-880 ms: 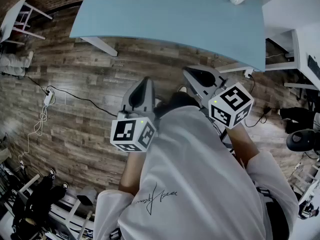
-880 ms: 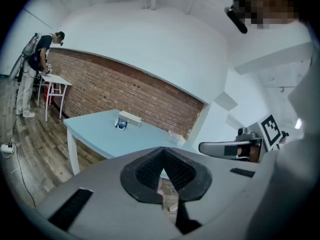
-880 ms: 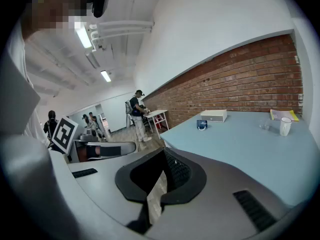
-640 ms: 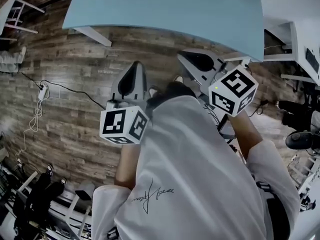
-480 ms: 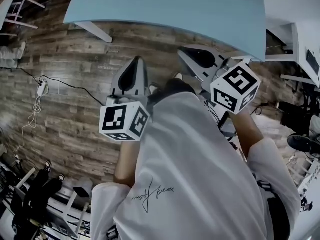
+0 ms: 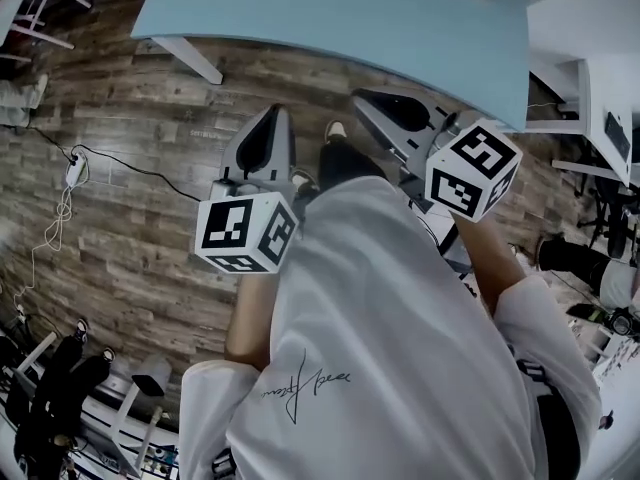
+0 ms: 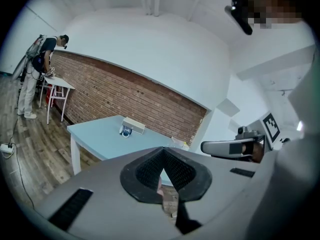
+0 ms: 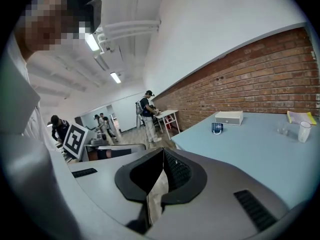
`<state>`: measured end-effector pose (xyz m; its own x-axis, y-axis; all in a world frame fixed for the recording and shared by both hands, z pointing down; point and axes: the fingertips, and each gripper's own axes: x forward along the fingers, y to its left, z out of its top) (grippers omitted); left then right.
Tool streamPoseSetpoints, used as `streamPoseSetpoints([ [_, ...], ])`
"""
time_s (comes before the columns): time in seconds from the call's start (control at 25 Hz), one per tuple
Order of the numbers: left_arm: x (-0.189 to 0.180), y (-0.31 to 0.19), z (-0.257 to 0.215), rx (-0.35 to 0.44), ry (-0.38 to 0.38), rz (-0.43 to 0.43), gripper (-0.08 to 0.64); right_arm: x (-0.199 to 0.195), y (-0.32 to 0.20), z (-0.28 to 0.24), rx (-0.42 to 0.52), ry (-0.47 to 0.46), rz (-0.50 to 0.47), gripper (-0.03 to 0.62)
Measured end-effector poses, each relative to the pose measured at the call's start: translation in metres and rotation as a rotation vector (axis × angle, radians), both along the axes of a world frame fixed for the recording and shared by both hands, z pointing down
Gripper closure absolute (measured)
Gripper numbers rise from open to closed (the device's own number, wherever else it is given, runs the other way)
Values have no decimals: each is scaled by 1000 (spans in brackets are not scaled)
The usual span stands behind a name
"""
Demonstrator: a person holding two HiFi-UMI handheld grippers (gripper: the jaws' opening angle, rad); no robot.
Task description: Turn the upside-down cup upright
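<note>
Left hand-held gripper and right hand-held gripper: jaws pressed together on both, nothing between them, both held close to the chest. The worktop lies ahead of both, well apart. From the right one, a blue cup sits far ahead, a white cup ahead and to its right. Which is inverted cannot be told. Recommended: approach, identify the inverted cup, spread the jaws before reaching.

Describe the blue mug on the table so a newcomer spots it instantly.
Look at the light-blue table in front of the brick wall. Near its far edge sits a pale flat box, and the blue mug sits just in front of it. It's the only dark-blue item; the other cup, far right, is white.
</note>
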<state>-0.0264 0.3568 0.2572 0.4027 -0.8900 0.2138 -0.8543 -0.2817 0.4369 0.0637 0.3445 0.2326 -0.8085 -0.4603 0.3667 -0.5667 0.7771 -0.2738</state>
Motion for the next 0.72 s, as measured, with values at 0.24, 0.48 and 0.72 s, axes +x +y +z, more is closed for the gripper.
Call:
streamPoseSetpoints([
  [0.24, 4, -5, 0, 2, 1, -15, 549, 4, -10, 1, 10, -30, 35, 571],
  [0.48, 6, -29, 3, 1, -26, 2, 549, 2, -34, 3, 44, -40, 67, 571],
  [0.72, 10, -62, 3, -13, -45, 26, 549, 0, -64, 7, 29, -55, 67, 571],
])
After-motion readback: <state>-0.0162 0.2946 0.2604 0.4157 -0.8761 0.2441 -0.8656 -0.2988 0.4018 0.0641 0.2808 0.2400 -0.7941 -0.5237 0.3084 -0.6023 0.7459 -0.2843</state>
